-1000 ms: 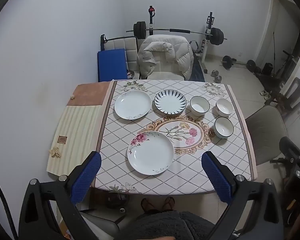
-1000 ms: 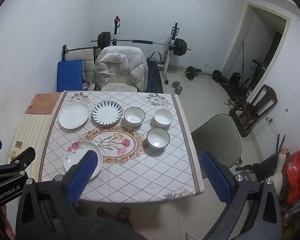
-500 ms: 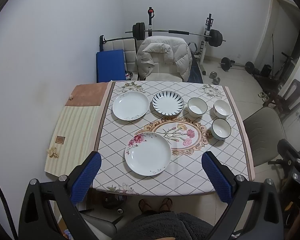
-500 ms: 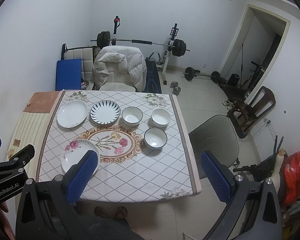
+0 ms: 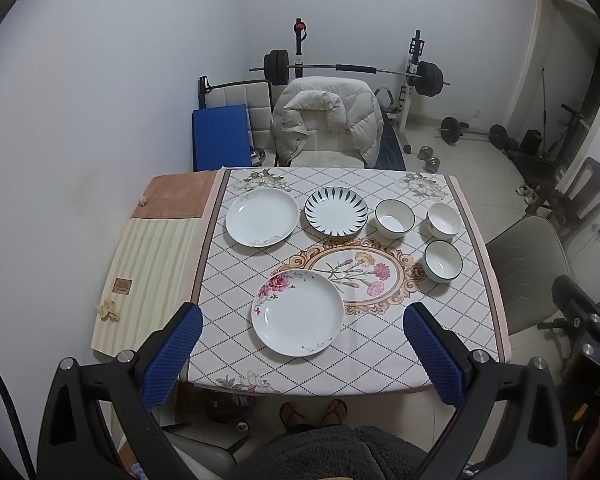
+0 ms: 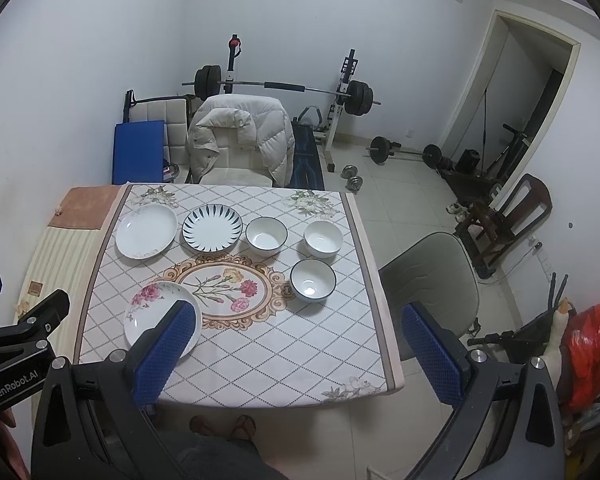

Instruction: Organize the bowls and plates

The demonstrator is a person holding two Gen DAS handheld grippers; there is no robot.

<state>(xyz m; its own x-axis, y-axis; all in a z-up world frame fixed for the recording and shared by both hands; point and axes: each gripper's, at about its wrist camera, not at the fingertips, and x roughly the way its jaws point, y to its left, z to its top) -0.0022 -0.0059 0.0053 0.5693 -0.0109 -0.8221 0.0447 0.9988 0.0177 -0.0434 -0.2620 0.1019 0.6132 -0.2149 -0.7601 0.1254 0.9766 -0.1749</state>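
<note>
On the patterned tablecloth (image 5: pixel 380 344) a white plate with pink flowers (image 5: pixel 298 312) lies nearest me. Behind it are a white plate (image 5: pixel 262 217) and a blue-striped plate (image 5: pixel 336 211). Three white bowls (image 5: pixel 395 218) (image 5: pixel 444 221) (image 5: pixel 442 261) stand at the right. My left gripper (image 5: pixel 302 316) hovers open, high above the front edge. My right gripper (image 6: pixel 300 314) is open too, also held high. From the right wrist, one of its fingers (image 6: pixel 168 344) hides part of the flowered plate (image 6: pixel 152 312); the nearest bowl (image 6: pixel 313 280) is in plain sight.
A chair draped with a white puffer jacket (image 5: pixel 328 120) stands behind the table, and a grey chair (image 5: pixel 524 264) stands at its right side. A striped cloth (image 5: pixel 156 272) covers the left part. A barbell rack (image 5: pixel 352 68) lines the back wall. The person's feet (image 5: pixel 314 414) show below the front edge.
Both views have drifted only slightly over the table. The dishes have not moved, and both grippers have stayed open.
</note>
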